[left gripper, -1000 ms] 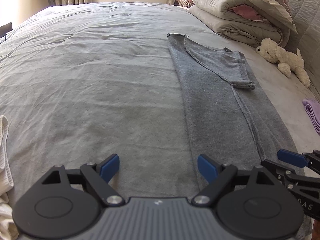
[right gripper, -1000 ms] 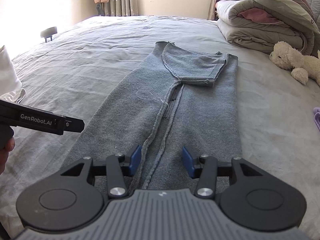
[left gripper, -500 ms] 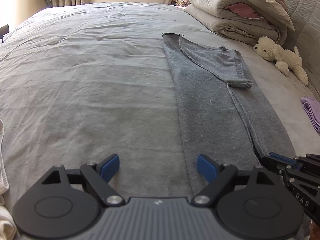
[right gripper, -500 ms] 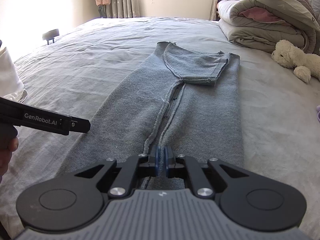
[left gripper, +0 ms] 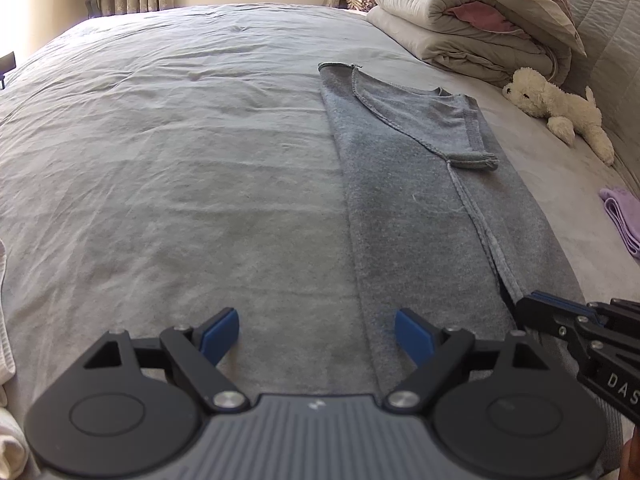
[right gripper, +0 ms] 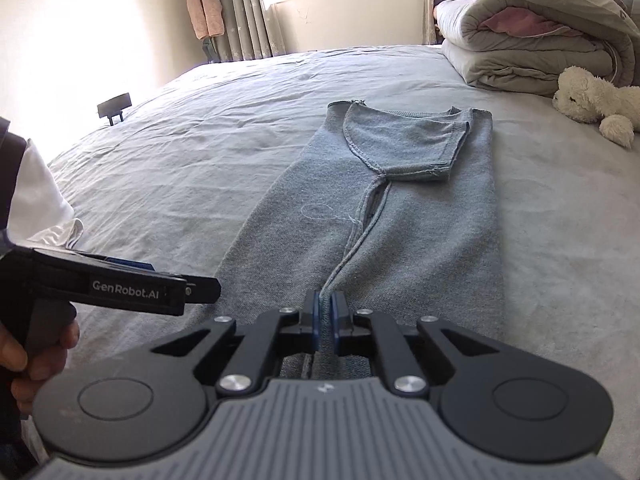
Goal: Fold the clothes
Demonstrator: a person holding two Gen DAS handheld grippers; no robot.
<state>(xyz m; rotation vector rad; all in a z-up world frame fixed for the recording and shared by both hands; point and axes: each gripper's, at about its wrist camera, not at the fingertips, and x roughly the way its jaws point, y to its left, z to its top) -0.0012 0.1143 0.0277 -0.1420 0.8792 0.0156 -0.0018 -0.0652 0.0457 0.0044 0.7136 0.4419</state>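
While the shirt (right gripper: 404, 236) lies folded lengthwise on the bed (left gripper: 160, 160), right gripper (right gripper: 325, 322) jaws have just clamped its near hem; left gripper (left gripper: 316, 334) jaws gape, cross fold left.

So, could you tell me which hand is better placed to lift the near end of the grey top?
Right. The right gripper is shut on the grey top at its near edge; the left gripper hangs open beside it.

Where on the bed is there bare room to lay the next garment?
The widest bare patch is the bedsheet left of the grey sweater. Right of it only a strip stays free, crowded by the folded duvet, plush dog and purple cloth.
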